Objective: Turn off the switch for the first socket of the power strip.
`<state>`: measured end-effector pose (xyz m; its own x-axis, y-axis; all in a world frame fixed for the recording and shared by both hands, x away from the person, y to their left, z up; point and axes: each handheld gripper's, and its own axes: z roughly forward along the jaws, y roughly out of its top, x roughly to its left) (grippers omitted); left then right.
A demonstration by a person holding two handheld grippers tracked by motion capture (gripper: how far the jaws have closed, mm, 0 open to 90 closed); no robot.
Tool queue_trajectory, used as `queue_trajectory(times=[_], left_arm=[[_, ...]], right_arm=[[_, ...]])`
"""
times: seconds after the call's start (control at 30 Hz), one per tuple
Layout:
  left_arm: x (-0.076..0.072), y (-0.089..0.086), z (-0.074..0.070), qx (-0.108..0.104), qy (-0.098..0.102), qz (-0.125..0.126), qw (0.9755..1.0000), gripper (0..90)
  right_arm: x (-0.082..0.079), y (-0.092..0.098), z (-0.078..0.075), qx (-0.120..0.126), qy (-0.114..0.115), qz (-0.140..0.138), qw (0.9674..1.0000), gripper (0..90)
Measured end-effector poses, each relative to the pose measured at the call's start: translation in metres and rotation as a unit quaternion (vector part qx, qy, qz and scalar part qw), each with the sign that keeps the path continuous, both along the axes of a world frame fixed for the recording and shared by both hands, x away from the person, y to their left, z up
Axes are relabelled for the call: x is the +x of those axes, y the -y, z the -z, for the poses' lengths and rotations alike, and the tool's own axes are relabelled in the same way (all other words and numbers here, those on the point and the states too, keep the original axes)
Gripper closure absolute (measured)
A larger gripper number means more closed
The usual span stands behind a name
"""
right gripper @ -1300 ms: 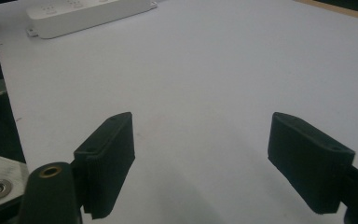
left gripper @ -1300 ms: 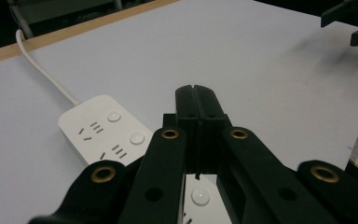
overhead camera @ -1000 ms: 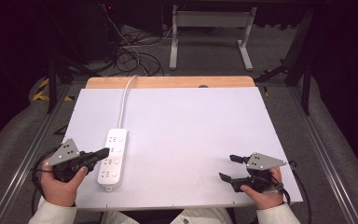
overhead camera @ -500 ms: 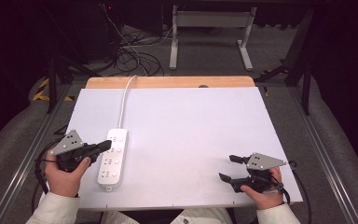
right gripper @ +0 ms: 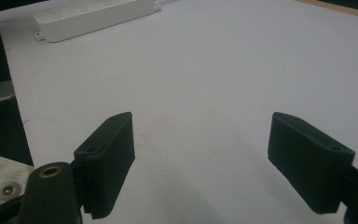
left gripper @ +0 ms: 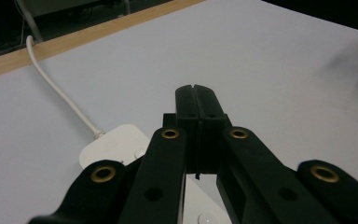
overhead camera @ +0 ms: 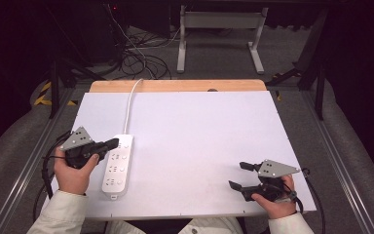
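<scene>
Left gripper (overhead camera: pixel 111 143): jaws pressed together, nothing between them, tips over the far end of the power strip (overhead camera: pixel 116 166) at the table's (overhead camera: pixel 199 126) near-left. Strip lies lengthwise near-to-far, its white cord (overhead camera: pixel 130 105) running off the far edge. Looks like a push or a switch press with closed tips: I'd keep them low and square to the strip and press straight, so it doesn't pivot on the cord. Right gripper (overhead camera: pixel 238 175): jaws wide apart, empty, parked near-right, well clear of the strip.
</scene>
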<state>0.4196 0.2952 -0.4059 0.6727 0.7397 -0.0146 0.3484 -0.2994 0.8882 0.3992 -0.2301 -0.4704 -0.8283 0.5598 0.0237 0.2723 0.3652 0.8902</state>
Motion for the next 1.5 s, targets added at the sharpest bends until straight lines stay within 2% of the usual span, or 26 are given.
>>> queue_trajectory(times=[0.13, 0.2, 0.23, 0.27, 0.3, 0.37, 0.5, 0.93, 1.1, 1.2, 1.5], left_arm=[[0.006, -0.001, 0.002, -0.003, 0.003, -0.002, 1.0000, 90.0], [0.009, 0.000, 0.004, -0.007, -0.001, -0.005, 1.0000, 90.0], [0.011, 0.000, 0.004, -0.002, 0.002, -0.004, 1.0000, 90.0], [0.013, 0.001, 0.006, -0.007, -0.002, -0.005, 1.0000, 90.0], [0.015, 0.001, 0.006, 0.001, 0.000, -0.004, 1.0000, 90.0], [0.018, 0.003, 0.007, 0.004, -0.001, -0.007, 1.0000, 90.0], [0.025, 0.005, 0.010, -0.001, -0.006, -0.013, 0.9999, 90.0], [0.043, 0.003, 0.022, 0.006, -0.014, -0.026, 0.9996, 90.0], [0.049, 0.003, 0.026, 0.018, -0.014, -0.036, 0.9991, 90.0], [0.051, 0.004, 0.029, 0.008, -0.022, -0.039, 0.9990, 90.0], [0.055, 0.007, 0.036, 0.045, -0.028, -0.037, 0.9979, 90.0]], right_arm=[[0.000, 0.000, 0.000, 0.000, 0.000, 0.000, 1.0000, 23.1], [0.000, 0.000, 0.000, 0.000, 0.000, 0.000, 1.0000, 23.1], [0.000, 0.000, 0.000, 0.000, 0.000, 0.000, 1.0000, 23.1], [0.000, 0.000, 0.000, 0.000, 0.000, 0.000, 1.0000, 23.1], [0.000, 0.000, 0.000, 0.000, 0.000, 0.000, 1.0000, 23.1], [0.000, 0.000, 0.000, -0.001, 0.000, 0.001, 1.0000, 23.1], [0.000, -0.001, 0.000, -0.001, 0.001, 0.000, 1.0000, 23.1], [0.000, -0.001, 0.001, 0.000, 0.001, 0.000, 1.0000, 23.3], [0.000, 0.000, 0.001, 0.001, 0.000, 0.000, 1.0000, 23.3], [0.000, 0.000, 0.001, 0.002, 0.000, 0.000, 1.0000, 23.3], [0.000, 0.000, 0.001, 0.000, 0.001, -0.001, 1.0000, 23.3]])
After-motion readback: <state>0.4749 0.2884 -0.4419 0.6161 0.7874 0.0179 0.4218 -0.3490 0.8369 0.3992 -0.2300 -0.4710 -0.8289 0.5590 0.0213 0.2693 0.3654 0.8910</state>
